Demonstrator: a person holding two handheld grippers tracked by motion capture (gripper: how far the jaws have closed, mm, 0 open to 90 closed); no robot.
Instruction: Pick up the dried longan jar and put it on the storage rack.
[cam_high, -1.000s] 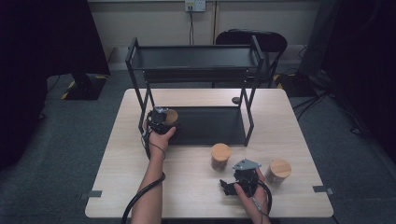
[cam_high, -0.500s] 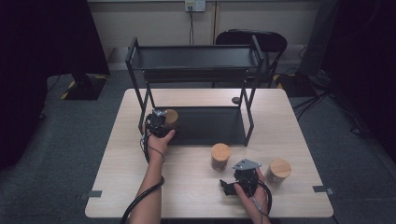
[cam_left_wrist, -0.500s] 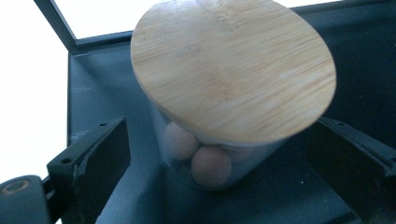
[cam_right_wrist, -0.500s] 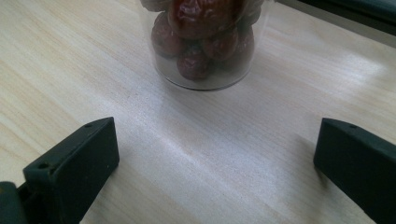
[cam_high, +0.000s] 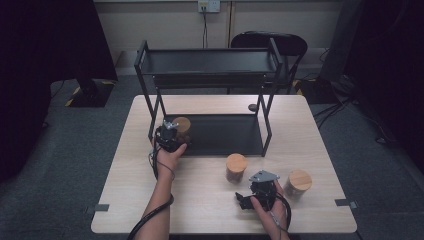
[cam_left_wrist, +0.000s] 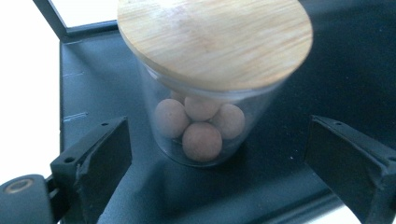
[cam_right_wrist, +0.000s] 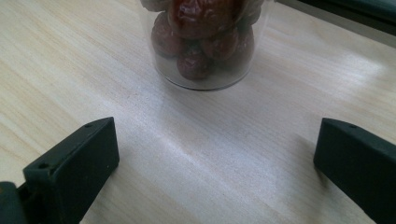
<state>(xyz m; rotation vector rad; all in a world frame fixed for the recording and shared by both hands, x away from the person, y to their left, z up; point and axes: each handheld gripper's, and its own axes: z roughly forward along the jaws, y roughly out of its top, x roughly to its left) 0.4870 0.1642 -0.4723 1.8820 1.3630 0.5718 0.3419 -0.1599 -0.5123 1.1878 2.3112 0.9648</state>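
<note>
High view: left gripper (cam_high: 169, 136) sits at the shelf's (cam_high: 225, 135) lower tray by the jar of balls (cam_high: 182, 126), forearm stretched forward; right gripper (cam_high: 260, 190) rests low on the table (cam_high: 200, 200) between two more jars.

Left gripper view: jaws have just been closing in slightly but stand apart, clear of the glass, so withdrawing crooked could clip and topple the jar.

Right gripper view: jaws wide, nothing between, jar of red fruit (cam_right_wrist: 203, 42) ahead.

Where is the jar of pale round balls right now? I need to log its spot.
In the high view, the jar of pale balls stands at the left end of the black rack's bottom shelf, between the left tool's open jaws.
</note>
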